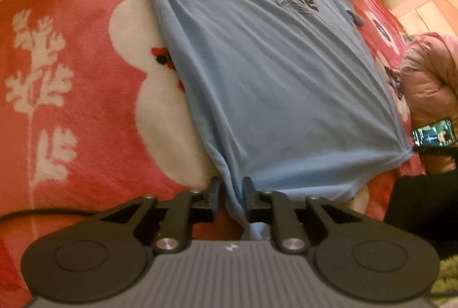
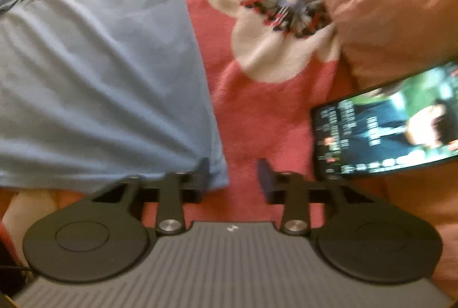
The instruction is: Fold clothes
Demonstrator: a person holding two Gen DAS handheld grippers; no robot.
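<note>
1. T-shirt (image 1: 266, 73), light blue, print side up, lies flat on the floral blanket (image 1: 71, 85); its long axis runs straight ahead of both tools, hem nearest.
2. Left gripper (image 1: 232, 190): hem corner bunched between its narrowly parted jaws; whether the pads pinch it, I cannot tell.
3. Right gripper (image 2: 233, 172): jaws apart, empty; opposite hem corner beside its left finger.
4. Phone (image 2: 386, 133): right of that gripper.

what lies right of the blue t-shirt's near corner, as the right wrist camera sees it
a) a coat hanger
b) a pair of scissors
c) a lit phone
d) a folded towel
c: a lit phone lies on the red flowered blanket, to the right of the blue t-shirt.
</note>
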